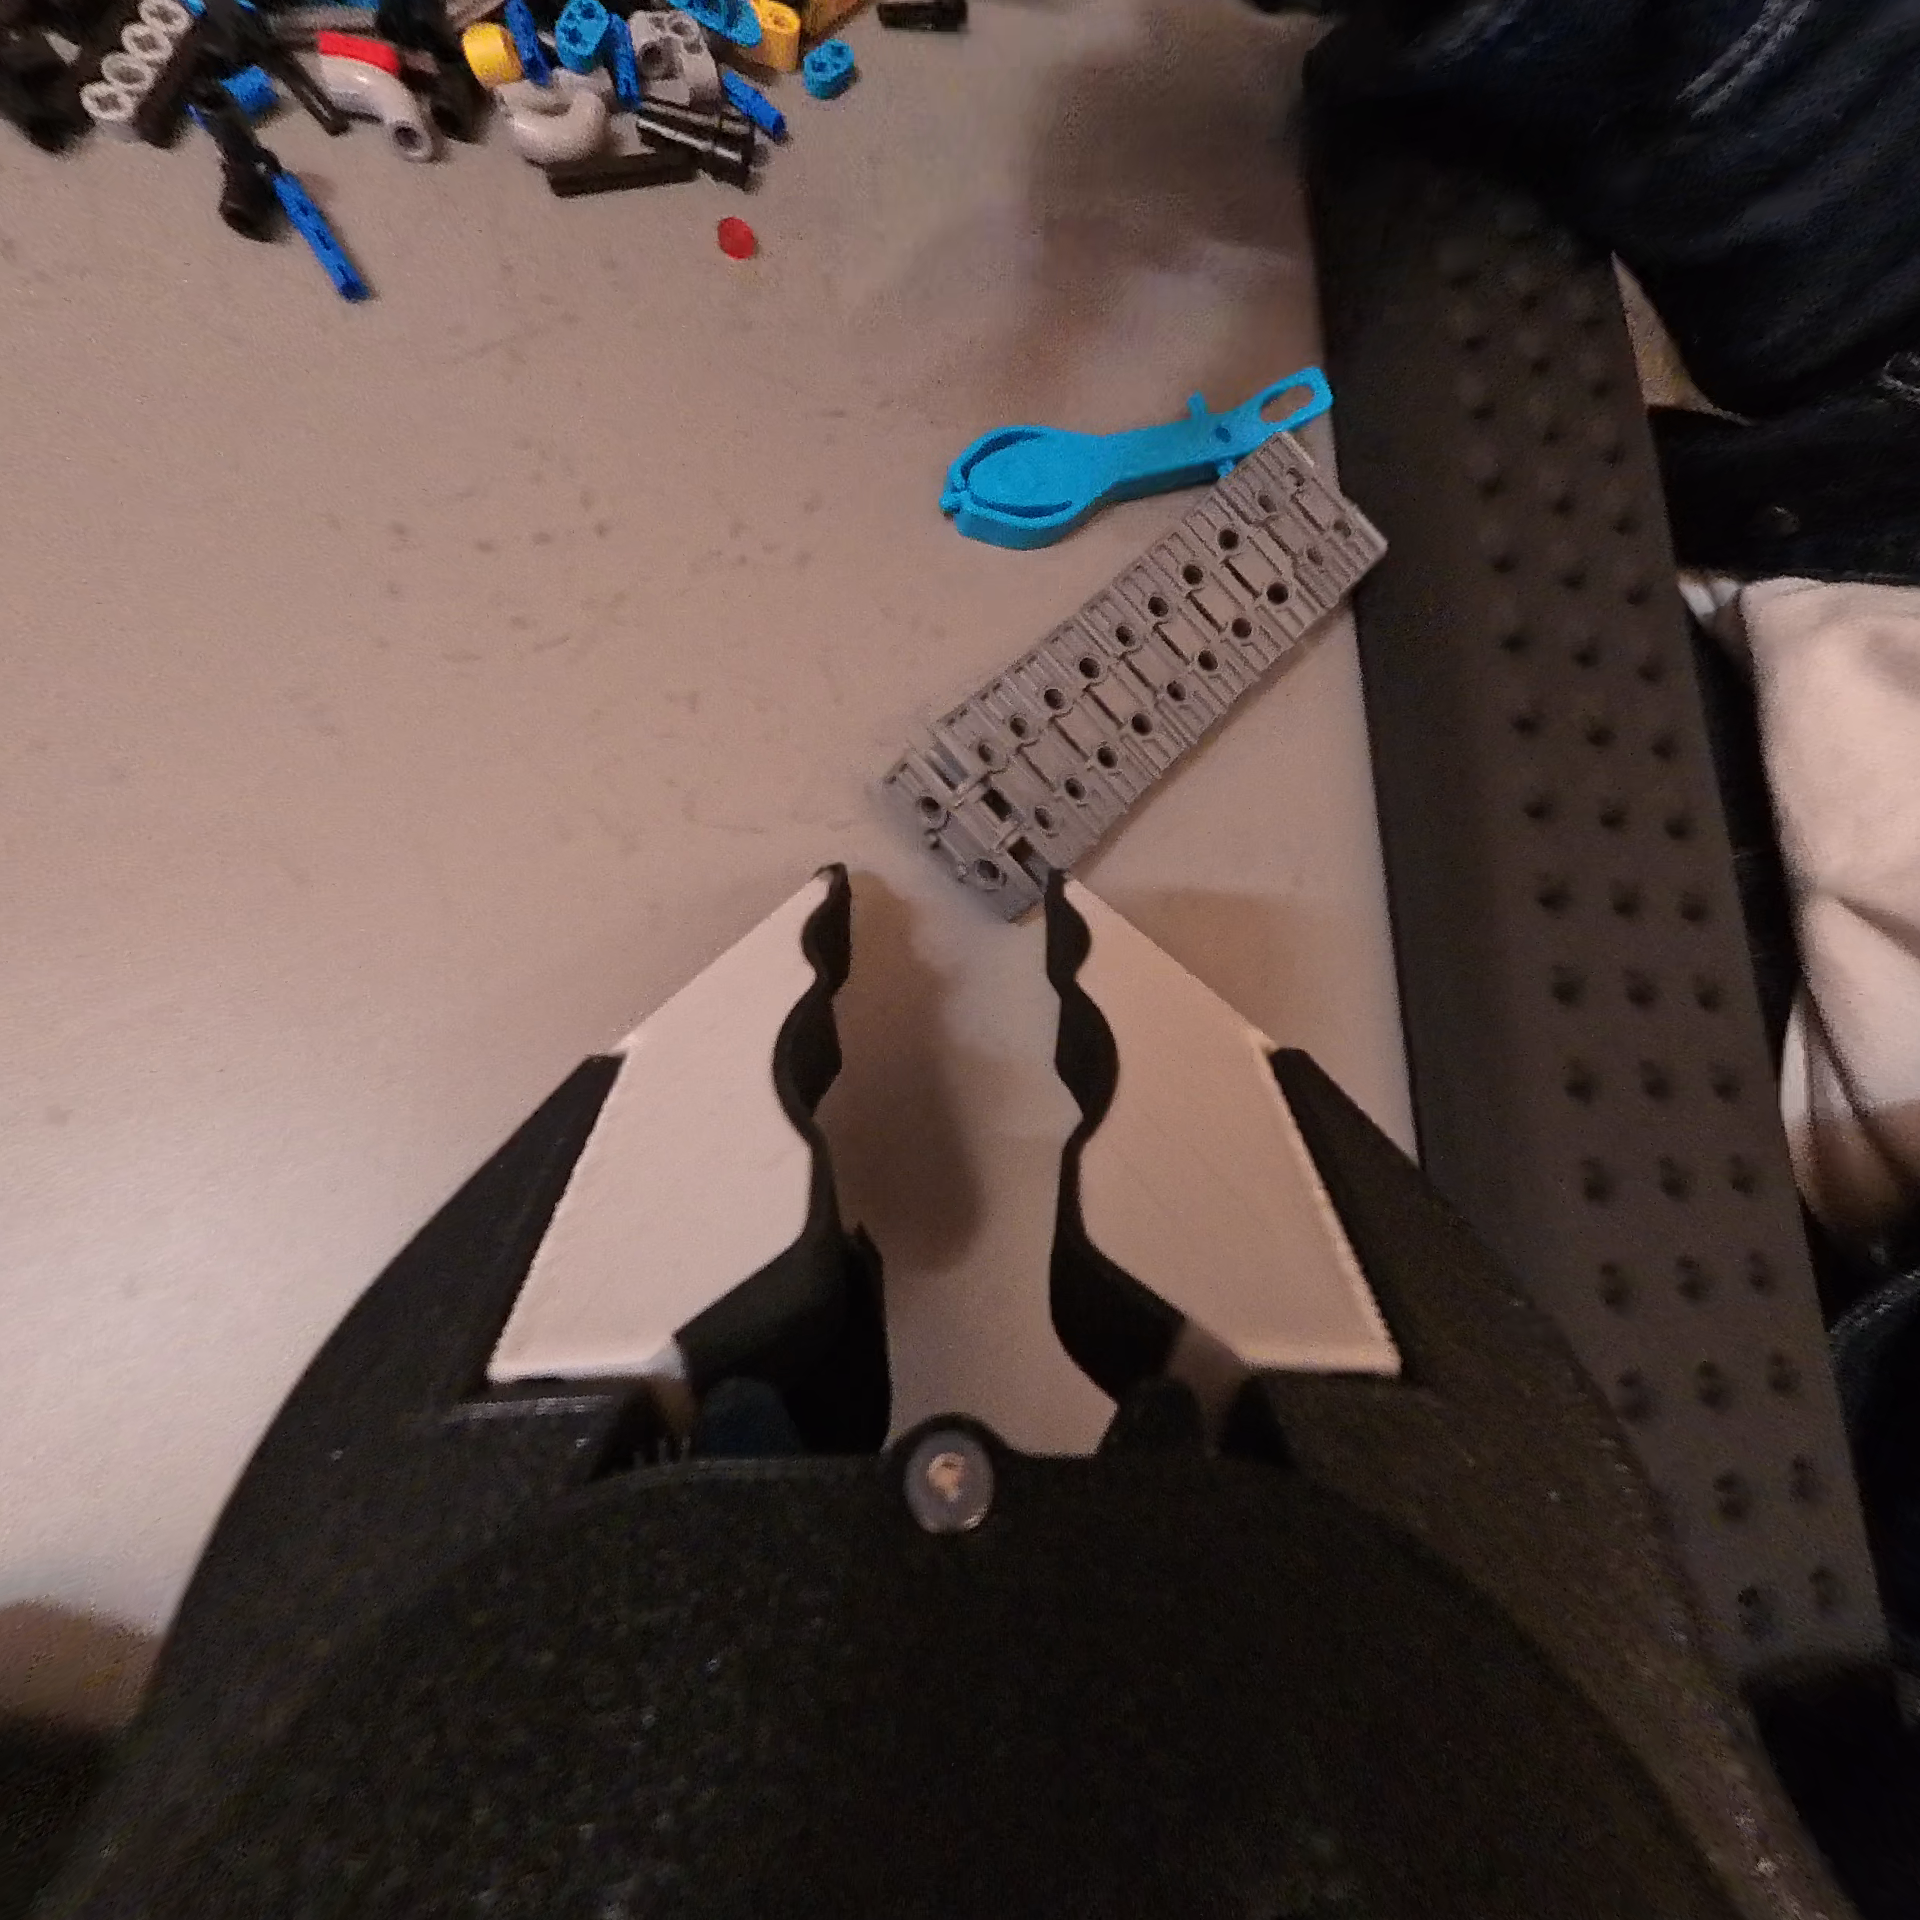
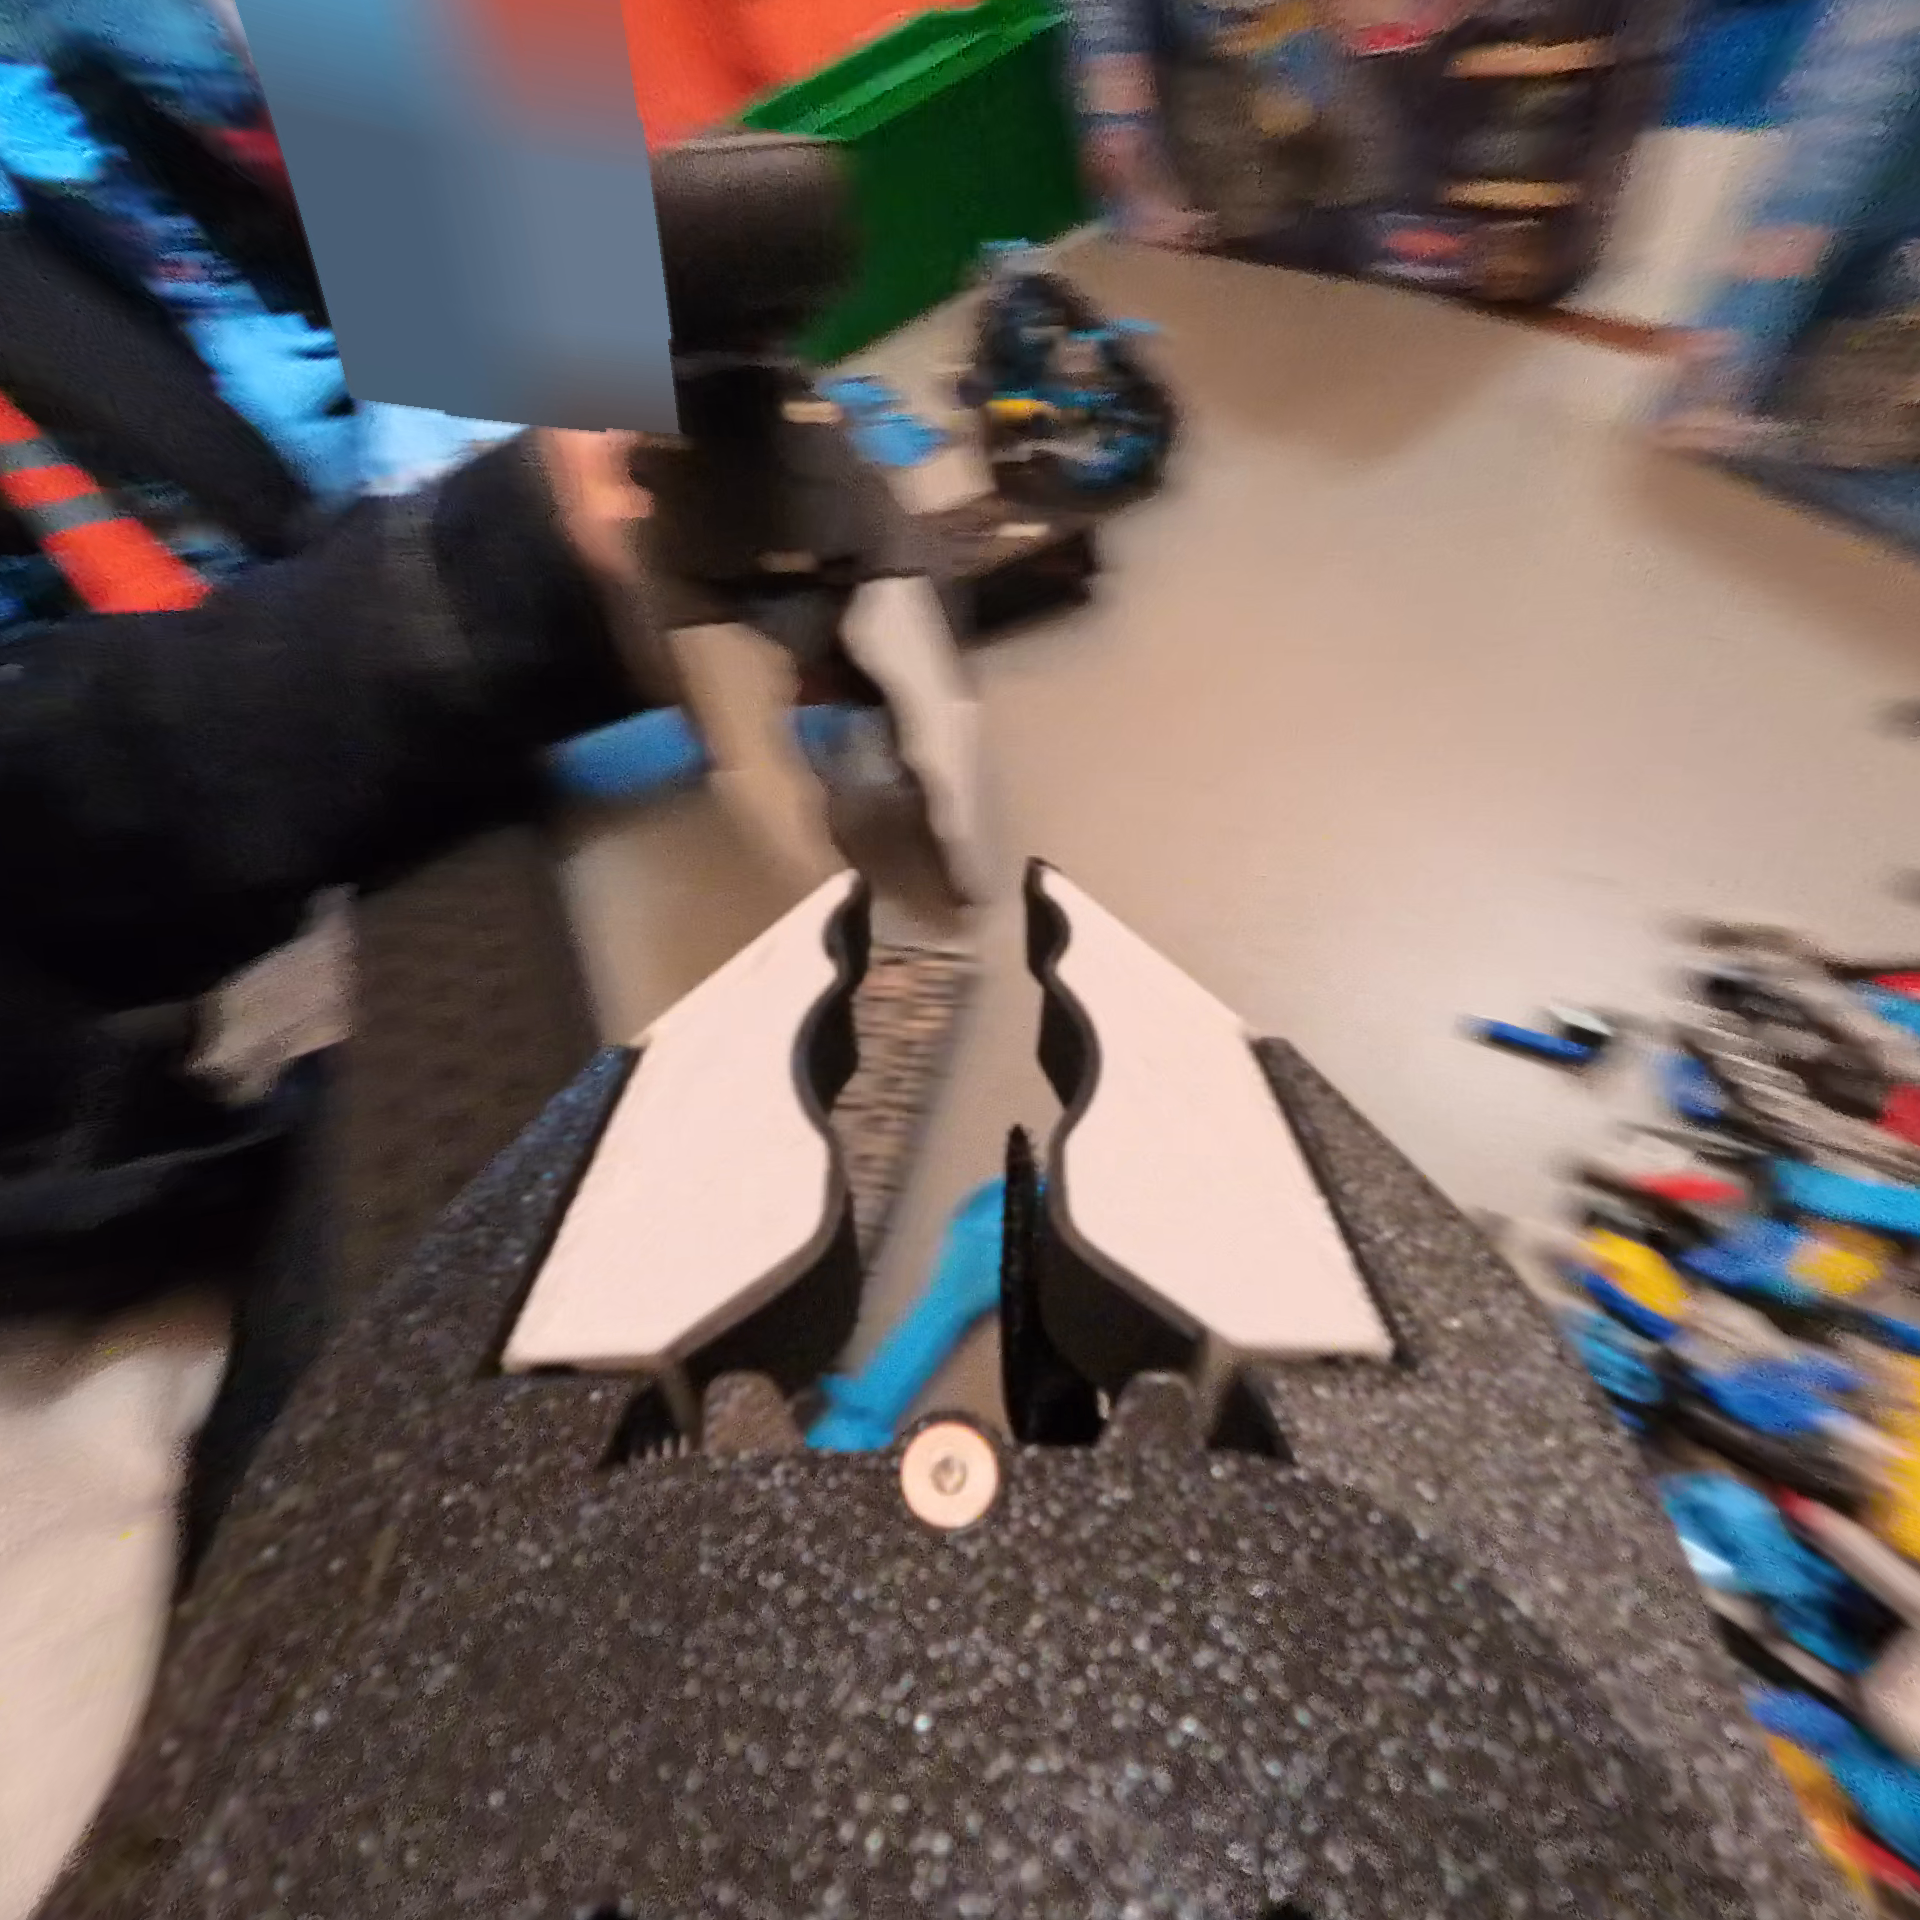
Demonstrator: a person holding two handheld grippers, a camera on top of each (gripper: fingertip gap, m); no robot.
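Below, pale beige floor [image 1: 416,727]. Left tongs [image 1: 945,883] parted narrowly, empty, tips just beside grey track strip [image 1: 1132,675]; blue tool [image 1: 1091,478] beyond, loose bricks [image 1: 416,83] far ahead-left. Right tongs [image 2: 945,883] likewise gapped, nothing gripped; blurred brick heap [image 2: 1766,1299] rightward, green bin [image 2: 935,177] ahead.

No readable text, labels, brands, numbers or signs anywhere in either view.

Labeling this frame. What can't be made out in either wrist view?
- Right wrist view: motion blur smears the parts pile; pieces can't be told apart.
- Right wrist view: right gripper covers most of the blue piece.
- Left wrist view: top edge crops the brick pile.
- Left wrist view: black perforated strip hides the grey track's far end.
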